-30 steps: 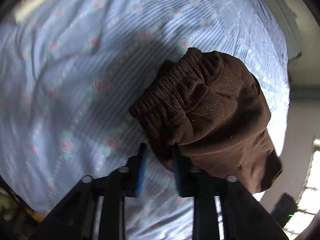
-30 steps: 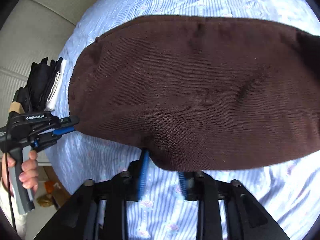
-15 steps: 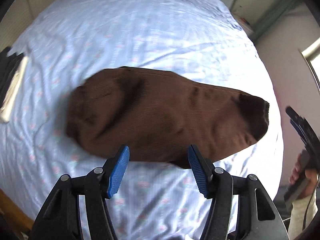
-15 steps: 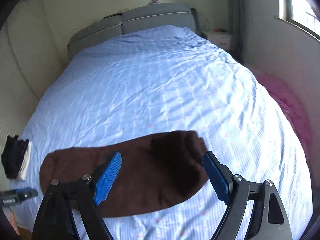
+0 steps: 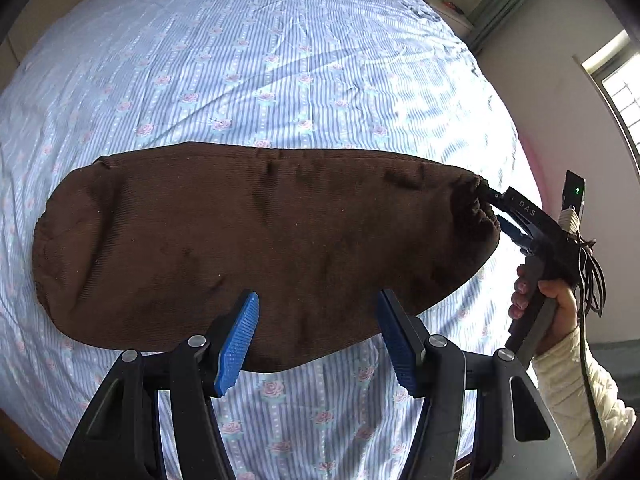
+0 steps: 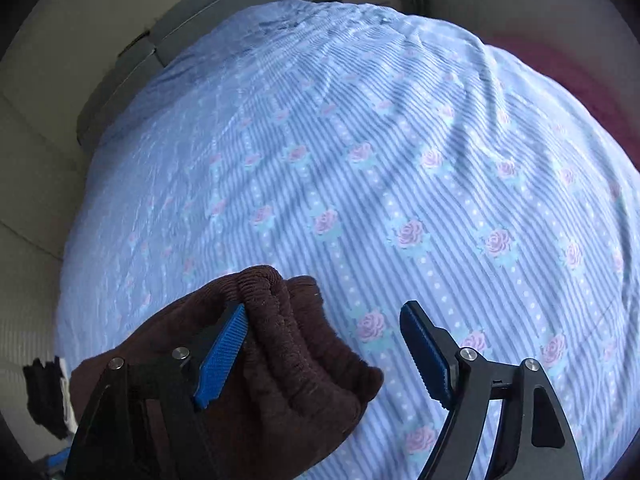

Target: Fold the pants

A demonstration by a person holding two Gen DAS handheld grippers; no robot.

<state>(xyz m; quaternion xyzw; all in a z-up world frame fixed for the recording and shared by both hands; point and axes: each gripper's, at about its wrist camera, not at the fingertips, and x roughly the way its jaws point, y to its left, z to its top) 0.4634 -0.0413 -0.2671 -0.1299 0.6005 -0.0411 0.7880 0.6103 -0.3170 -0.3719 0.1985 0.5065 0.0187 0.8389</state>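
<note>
Nearest in the left wrist view, the left gripper (image 5: 318,336) is seen with its blue ribbed pads spread wide and nothing between them. One second ago these pads were closed on the bunched waistband; the cloth has since been released and the gripper drawn back. Just beyond it the brown corduroy pants (image 5: 256,248) are now laid out as one long band across the blue striped bedsheet with pink roses (image 5: 280,60), where earlier they hung in a lump.

At the right end of the band the right gripper (image 5: 494,210) is met. In its own view the jaws stand wide, and the left pad (image 6: 222,354) is pressed against the gathered elastic waistband (image 6: 280,320), while the other pad is well apart from the cloth. Half a second ago this gripper was held high above the pants; it has been brought down to the waistband. It is judged that one fold is finished and that the next grasp is being prepared, probably for folding the band end over end.

The letters "DAS" can be read on the body of the right gripper in the left wrist view. A green light (image 5: 576,191) is shown on the unit above it.
</note>
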